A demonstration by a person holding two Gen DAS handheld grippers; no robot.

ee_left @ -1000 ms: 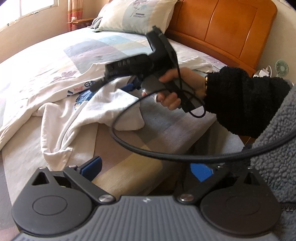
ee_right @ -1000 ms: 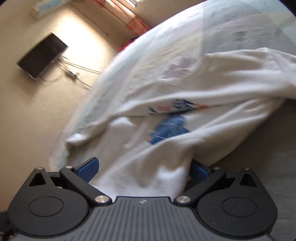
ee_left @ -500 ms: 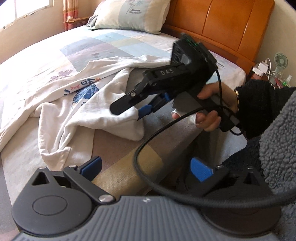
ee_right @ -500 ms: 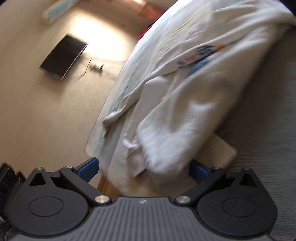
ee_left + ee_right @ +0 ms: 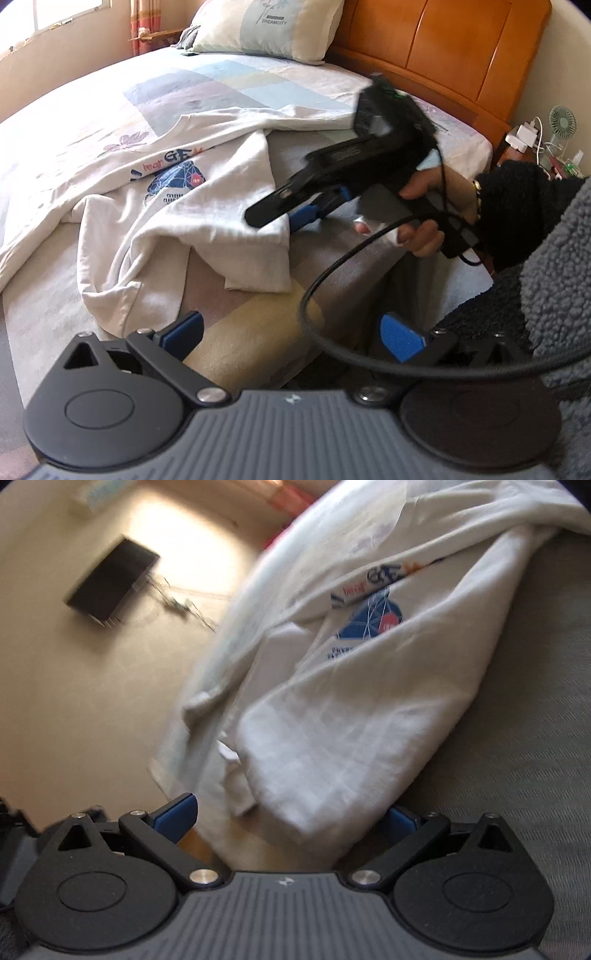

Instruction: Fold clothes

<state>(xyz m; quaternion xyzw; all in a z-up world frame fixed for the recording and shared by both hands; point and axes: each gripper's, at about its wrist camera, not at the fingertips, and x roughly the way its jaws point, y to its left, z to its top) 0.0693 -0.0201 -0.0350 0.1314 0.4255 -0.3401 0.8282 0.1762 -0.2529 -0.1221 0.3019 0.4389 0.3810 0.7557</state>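
Lying crumpled on the bed (image 5: 258,92), print side up: a white shirt (image 5: 177,221), one flap hanging toward the near edge. Hovering just beside that flap, right gripper (image 5: 314,210), blue pads spread and holding nothing, likely lining up for a pinch. Waiting well back at the bed's edge, left gripper (image 5: 291,332), likewise spread and empty.

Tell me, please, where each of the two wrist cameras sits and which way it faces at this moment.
Left wrist: on the left gripper, jaws open, low at the bed's near edge, facing the headboard and pillow; the right hand with the right gripper crosses its view.
Right wrist: on the right gripper, rolled sideways, facing along the white T-shirt towards a wall-mounted TV; only its own open fingers show.
Shared: the T-shirt's blue print.
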